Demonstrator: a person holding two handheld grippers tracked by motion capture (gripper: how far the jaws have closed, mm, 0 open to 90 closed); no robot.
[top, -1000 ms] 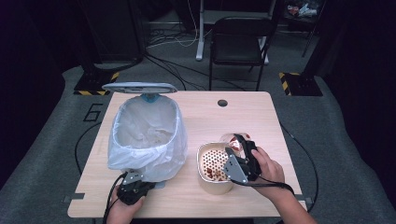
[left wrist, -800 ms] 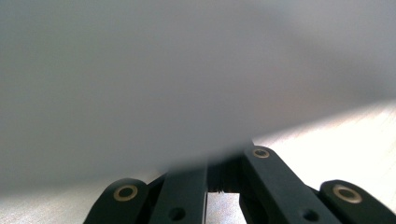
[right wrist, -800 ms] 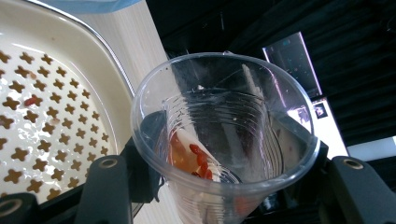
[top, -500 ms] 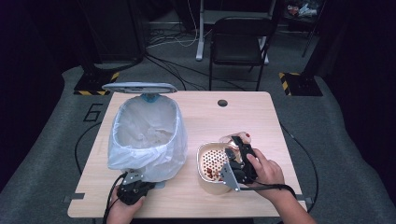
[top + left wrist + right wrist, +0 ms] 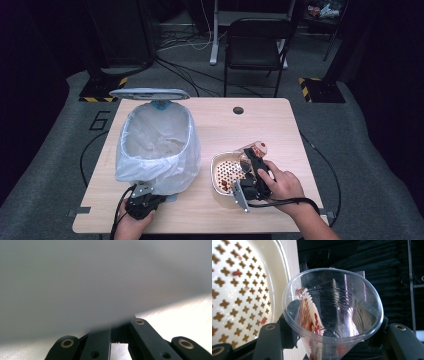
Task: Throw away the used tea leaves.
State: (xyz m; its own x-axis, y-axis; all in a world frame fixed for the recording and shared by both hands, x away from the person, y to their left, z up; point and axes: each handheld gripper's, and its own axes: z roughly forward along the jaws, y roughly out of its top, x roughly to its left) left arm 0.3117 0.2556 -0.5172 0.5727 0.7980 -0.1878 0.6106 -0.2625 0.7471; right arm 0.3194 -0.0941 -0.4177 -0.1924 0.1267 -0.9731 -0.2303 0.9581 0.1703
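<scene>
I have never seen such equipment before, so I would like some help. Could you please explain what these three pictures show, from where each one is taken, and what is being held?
A person sits at a light wooden table and holds a hand-held black gripper in each hand; no robot is involved.

The high view looks down from above. On the table stand a bin lined with a white plastic bag and a cream perforated strainer basket with red scraps.

The other two pictures come from cameras on the grippers. The right gripper is shut on a clear plastic cup smeared with red, tilted beside the basket. The left gripper is shut at the base of the bin; its own camera shows mostly a grey blur.
</scene>
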